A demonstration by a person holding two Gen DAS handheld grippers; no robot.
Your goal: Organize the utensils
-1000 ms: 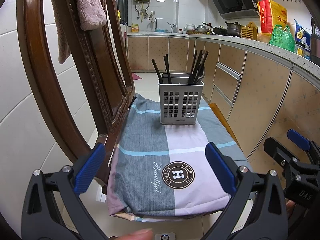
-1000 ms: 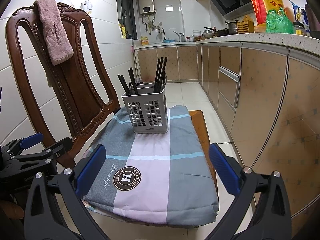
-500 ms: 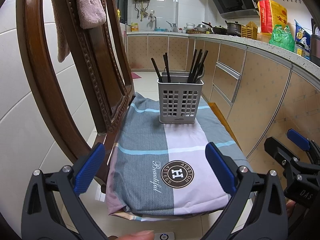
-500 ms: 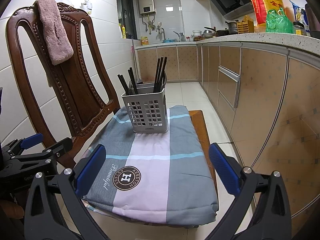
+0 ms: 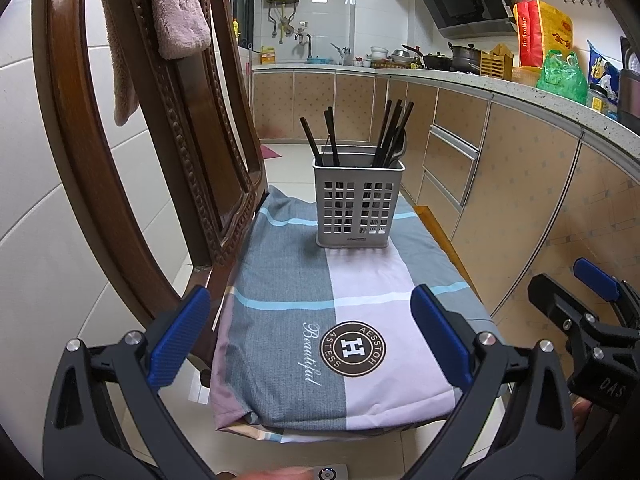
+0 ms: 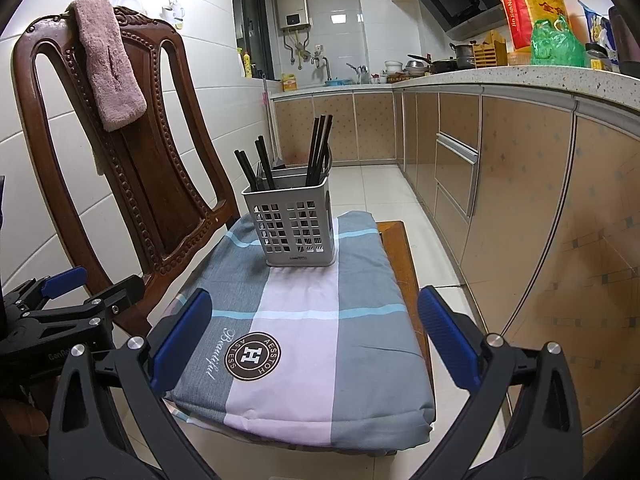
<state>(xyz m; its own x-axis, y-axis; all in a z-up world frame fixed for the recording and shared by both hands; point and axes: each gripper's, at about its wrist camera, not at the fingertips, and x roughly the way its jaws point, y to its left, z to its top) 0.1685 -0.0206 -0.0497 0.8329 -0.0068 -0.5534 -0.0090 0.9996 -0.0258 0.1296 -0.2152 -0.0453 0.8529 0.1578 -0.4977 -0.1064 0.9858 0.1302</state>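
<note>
Left gripper (image 5: 312,336): fingers spread wide, nothing between them. Right gripper (image 6: 316,338): fingers spread wide, nothing between them. The utensil basket (image 5: 359,204) stands upright on the cushion (image 5: 288,280), ahead of both finger pairs and well apart from them, with chopsticks (image 5: 394,132) leaning inside.

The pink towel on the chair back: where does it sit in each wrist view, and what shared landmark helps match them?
Left wrist view: the pink towel hangs at top left, cut by the frame edge.
Right wrist view: it hangs upper left, draped over the chair's top rail.
Shared landmark: the grey utensil basket on the striped cushion.
</note>
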